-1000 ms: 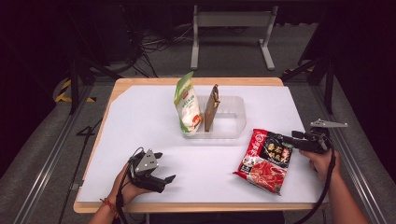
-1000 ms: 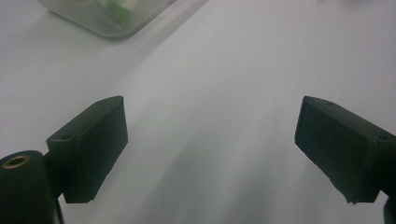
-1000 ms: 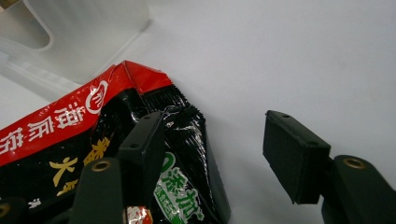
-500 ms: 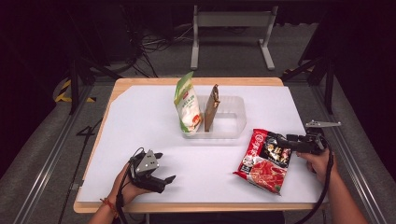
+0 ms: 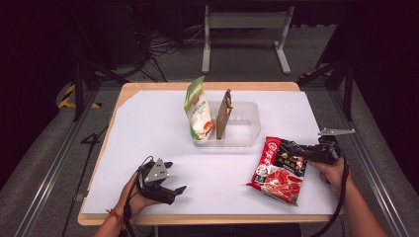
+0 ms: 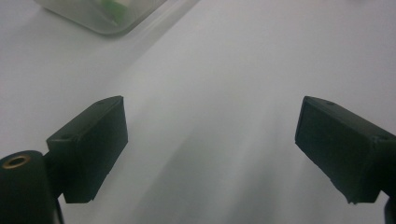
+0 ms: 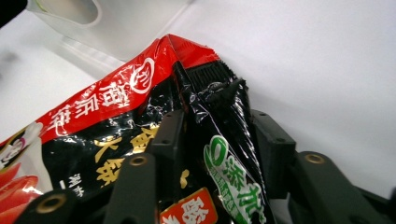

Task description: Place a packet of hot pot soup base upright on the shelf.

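A red and black snack bag (image 5: pixel 277 169) lies on the white table at the right; my right gripper (image 5: pixel 296 149) is shut on its upper right edge. In the right gripper view the bag's foil (image 7: pixel 219 140) is pinched and creased between the two jaws. At the front left my left gripper (image 5: pixel 174 191) rests low over the bare table, held by a hand. Its jaws stand wide apart in the left gripper view, left gripper (image 6: pixel 210 154), with nothing between them.
A clear plastic bin (image 5: pixel 242 129) stands at mid-table holding an upright green and white bag (image 5: pixel 198 112) and a thin brown packet (image 5: pixel 225 112). The bin's corner (image 6: pixel 100 14) shows ahead of the left gripper. The wooden table edge (image 5: pixel 207 218) runs along the front.
The right gripper has moved in from the table's right edge onto the snack bag's edge and shut on it. The left gripper has stayed in place.
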Motion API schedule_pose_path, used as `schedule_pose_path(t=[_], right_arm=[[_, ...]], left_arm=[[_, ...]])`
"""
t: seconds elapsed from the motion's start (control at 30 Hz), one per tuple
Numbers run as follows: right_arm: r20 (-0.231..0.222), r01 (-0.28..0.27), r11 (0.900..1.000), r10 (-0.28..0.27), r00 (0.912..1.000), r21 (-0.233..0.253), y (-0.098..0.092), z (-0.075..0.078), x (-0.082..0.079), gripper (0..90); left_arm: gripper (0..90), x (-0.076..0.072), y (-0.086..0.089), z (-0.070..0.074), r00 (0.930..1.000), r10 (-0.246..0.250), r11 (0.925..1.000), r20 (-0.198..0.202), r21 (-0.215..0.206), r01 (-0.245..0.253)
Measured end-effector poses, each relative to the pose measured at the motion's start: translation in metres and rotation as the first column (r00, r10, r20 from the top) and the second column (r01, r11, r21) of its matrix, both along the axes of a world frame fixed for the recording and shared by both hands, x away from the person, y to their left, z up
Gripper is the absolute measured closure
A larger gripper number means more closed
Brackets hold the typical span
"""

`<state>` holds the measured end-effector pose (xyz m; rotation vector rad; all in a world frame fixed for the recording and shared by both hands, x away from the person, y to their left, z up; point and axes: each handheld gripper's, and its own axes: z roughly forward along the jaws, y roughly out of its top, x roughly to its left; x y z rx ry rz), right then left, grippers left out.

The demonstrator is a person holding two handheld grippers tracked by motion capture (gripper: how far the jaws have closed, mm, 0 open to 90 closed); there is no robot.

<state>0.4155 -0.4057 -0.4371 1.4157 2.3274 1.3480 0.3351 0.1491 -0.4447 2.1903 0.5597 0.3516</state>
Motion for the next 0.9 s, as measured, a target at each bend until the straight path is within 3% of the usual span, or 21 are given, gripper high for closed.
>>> schedule_pose_path(t=[0.13,0.43,0.63,0.77,0.9], right_arm=[[0.005,-0.004,0.998,0.004,1.0,0.063,0.0,0.001,-0.001,73.8],[0.073,-0.073,0.99,0.065,0.9952,0.12,0.007,0.017,-0.009,84.3],[0.13,-0.103,0.986,0.086,0.9878,0.13,0.011,0.029,-0.016,84.7],[0.143,-0.127,0.979,0.104,0.9842,0.163,0.015,0.034,-0.019,83.0],[0.157,-0.135,0.978,0.11,0.9815,0.158,0.018,0.037,-0.02,82.6]], left_arm=[[10.0,0.001,0.0,0.0,1.0,0.0,1.0,-0.002,0.0,0.0],[10.0,0.001,-0.001,-0.001,1.0,-0.001,1.0,-0.003,0.008,0.001],[10.0,0.001,-0.002,-0.001,1.0,-0.001,1.0,-0.009,0.005,0.001],[10.0,0.001,-0.003,-0.002,0.9999,-0.002,1.0,-0.012,0.005,0.002],[10.0,0.002,-0.003,-0.002,0.9998,-0.004,0.9999,-0.017,0.01,0.004]])
